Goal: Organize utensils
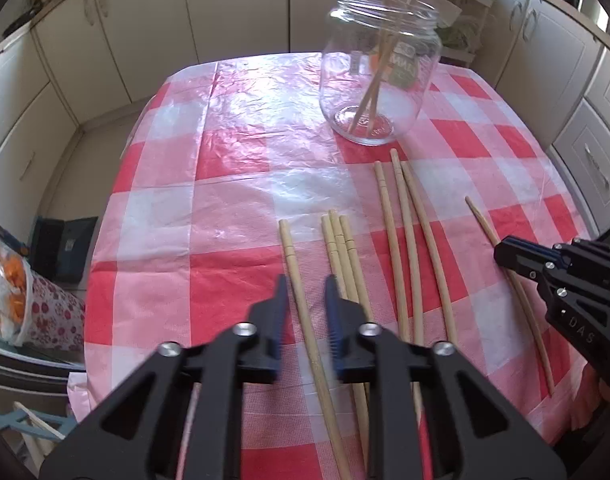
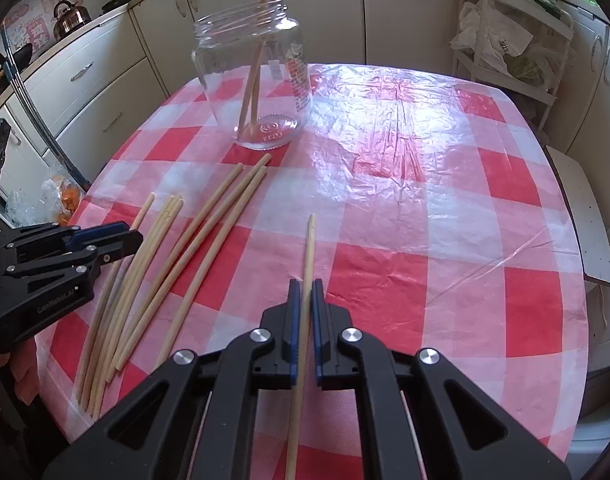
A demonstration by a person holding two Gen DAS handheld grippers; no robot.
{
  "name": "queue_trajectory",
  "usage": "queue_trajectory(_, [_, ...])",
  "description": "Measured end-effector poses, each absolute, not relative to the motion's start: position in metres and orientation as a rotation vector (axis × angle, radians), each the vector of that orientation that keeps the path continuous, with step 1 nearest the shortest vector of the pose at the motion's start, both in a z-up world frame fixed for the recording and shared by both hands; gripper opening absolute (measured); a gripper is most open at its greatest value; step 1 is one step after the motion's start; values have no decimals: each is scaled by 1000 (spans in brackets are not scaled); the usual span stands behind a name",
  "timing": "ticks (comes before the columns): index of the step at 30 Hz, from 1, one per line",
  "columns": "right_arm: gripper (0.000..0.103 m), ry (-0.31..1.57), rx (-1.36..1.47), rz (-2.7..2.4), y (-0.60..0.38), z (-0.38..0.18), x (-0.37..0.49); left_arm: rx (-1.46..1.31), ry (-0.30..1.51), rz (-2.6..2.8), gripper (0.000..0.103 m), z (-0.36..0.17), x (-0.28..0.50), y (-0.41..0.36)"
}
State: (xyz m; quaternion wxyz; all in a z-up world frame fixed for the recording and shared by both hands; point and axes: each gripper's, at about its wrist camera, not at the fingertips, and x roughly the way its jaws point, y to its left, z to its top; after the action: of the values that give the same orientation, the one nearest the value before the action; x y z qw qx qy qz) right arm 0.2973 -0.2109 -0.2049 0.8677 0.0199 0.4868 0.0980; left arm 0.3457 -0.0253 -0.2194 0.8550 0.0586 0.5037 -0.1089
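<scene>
home kitchen | cream cabinets [image 2: 105,76] | kettle [image 2: 71,18] | checkered tablecloth [image 2: 445,208]

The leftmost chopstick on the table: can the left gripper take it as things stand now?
Probably yes. The left gripper is open, its fingers on either side of the leftmost chopstick; the neighbouring chopsticks lie outside the gap.

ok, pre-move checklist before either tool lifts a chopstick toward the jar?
1. Right tool around the lone chopstick: ok, fingers close on both sides; contact cannot tell.
2. Left tool astride the leftmost chopstick: ok, still open with gaps either side.
3. Jar upright with mouth open: ok.
4. Room in the jar: ok, only two chopsticks inside, leaning.
5. Neighbouring chopsticks outside the left tool's grasp: cannot tell, the nearest lies by its right finger.
6. Tools apart from each other: ok.
</scene>
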Motion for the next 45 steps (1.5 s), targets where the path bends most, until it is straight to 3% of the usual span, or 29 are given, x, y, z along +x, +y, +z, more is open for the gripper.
queue_trajectory(17, [5,991,153,206,-232,-207,294,-15,938,-311,5,-168,345,-13])
queue_trajectory(31, [5,861,300,199,-253,-201,290,-263,353,-415,5,-63,386,-34])
queue_trajectory(45, [5,731,391,192,-270,-184,290,-350,182,-347,5,-60,471,-52])
